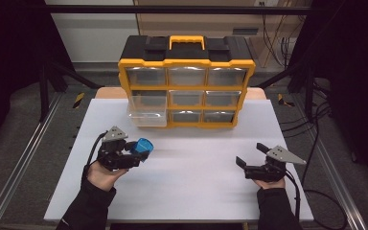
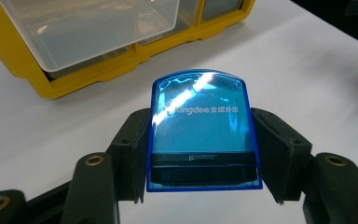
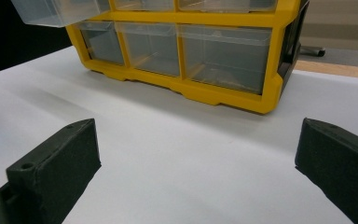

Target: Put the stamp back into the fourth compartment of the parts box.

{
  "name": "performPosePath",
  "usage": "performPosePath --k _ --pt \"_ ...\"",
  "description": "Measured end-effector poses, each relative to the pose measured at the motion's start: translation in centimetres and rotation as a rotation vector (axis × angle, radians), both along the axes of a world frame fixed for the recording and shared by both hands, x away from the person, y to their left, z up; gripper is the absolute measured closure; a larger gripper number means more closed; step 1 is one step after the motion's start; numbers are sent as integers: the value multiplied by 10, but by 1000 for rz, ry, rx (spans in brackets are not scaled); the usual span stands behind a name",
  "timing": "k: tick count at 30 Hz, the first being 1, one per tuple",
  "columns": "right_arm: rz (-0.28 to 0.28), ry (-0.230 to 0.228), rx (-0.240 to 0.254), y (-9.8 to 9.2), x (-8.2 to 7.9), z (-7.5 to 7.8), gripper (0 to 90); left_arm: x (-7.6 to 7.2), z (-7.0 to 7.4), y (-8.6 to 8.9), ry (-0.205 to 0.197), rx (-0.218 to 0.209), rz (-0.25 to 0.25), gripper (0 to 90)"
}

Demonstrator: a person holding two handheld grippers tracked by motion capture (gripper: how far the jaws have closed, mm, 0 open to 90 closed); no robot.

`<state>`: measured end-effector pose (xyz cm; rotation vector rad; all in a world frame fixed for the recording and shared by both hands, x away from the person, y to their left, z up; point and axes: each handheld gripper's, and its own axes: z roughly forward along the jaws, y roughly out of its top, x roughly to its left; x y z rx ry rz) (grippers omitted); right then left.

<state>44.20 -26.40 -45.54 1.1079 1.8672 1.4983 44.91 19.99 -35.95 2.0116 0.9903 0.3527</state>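
Clamping a translucent blue plastic stamp-like block (image 2: 202, 128) by its two sides, the left tongs (image 1: 135, 152) hold it between their black jaws, just above the white worktop (image 1: 191, 158) at its left part. White "kingdee" lettering runs across the block's glossy top. The right tongs (image 1: 250, 154) stand wide apart with nothing between them, over the worktop's right part. Beyond both stands a yellow-and-black organiser case of clear drawers (image 1: 187, 81), its clear middle-left drawer (image 1: 147, 109) pulled out toward the left tongs.
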Motion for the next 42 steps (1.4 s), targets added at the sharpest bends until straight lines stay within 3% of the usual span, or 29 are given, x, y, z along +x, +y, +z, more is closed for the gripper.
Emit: performPosePath --k 16,31,42 --pt "-2 2 -2 0 0 0 1 2 35 14 -77 -77 5 408" --pt "-2 3 -2 0 0 0 1 11 63 10 -130 -90 -8 407" --pt "2 4 -1 1 1 -1 1 25 82 10 -156 -101 -2 407"
